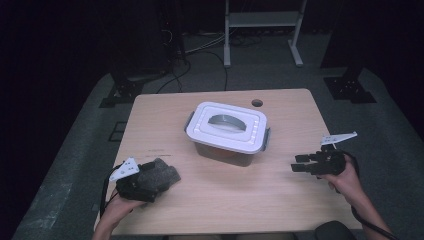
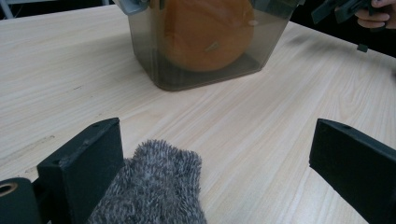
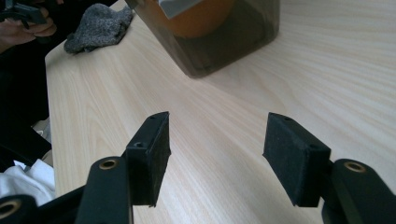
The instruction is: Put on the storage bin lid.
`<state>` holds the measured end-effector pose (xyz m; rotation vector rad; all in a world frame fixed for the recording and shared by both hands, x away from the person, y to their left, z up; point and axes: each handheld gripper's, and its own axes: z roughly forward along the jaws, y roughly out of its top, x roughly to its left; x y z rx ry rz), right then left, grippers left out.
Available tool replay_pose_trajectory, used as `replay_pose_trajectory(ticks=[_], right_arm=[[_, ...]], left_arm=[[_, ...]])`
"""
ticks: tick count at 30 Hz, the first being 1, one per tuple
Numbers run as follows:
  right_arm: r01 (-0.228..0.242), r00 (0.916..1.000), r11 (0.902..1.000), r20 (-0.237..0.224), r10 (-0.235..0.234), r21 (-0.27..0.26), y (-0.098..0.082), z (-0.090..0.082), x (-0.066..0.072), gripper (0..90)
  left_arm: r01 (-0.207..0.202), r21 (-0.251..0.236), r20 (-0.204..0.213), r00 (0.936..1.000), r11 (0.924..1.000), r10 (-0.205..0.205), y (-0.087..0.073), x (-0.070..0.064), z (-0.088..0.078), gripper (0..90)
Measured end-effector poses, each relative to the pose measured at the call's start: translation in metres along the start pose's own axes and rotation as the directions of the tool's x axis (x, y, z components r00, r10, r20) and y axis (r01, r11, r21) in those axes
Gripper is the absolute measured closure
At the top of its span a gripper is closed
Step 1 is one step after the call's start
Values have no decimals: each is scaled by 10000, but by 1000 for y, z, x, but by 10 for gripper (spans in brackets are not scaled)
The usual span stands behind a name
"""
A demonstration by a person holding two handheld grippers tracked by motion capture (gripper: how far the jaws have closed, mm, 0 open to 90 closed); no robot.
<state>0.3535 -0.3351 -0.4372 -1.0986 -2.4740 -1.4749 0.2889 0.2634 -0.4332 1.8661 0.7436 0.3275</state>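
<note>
1. Your left gripper (image 1: 150, 182) sits near the table's (image 1: 215, 200) near-left corner, resting low on the wood, with your hand behind it at the near edge.
2. Its jaws stand wide apart. In the left gripper view the sock (image 2: 154, 186) lies between them, pressed up against one jaw and well clear of the other, so nothing is clamped.
3. The sock (image 1: 162, 174) is a grey, fuzzy bundle lying on the table. In the high view it pokes out past your left gripper toward the table's middle.
4. The box (image 1: 227, 131) stands in the middle of the table, nearer the far edge. It has smoky clear walls, a white lid with a grey recessed handle, and grey latches at both ends.
5. Through the box wall (image 2: 205, 70) you see something round and orange (image 2: 205, 32) inside it; I cannot tell what it is.
6. The box is well apart from the sock, with bare wood between them.
7. Your right gripper (image 1: 300, 164) is near the table's right edge, pointing in toward the middle.
8. Its jaws are parted with only bare tabletop between them, as the right gripper view (image 3: 215, 154) shows. They hold nothing.
9. From that view the box's near corner (image 3: 205, 60) lies ahead of the jaws, not touching them.
10. A round hole (image 1: 257, 103) sits in the tabletop by the far edge, behind the box.
</note>
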Motion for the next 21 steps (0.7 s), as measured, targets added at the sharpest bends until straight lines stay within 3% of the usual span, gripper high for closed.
replay_pose_trajectory(ticks=[10, 21], right_arm=[[-345, 9994, 9992, -37, 345, -189, -21, -1, 0, 396], [-429, 9991, 9984, -87, 426, -355, -33, 0, 3, 395]], left_arm=[[5, 4, -7, 10000, 10000, -5, 0, 0, 0, 23], [-33, 36, -9, 10000, 10000, 33, 0, 1, 0, 23]])
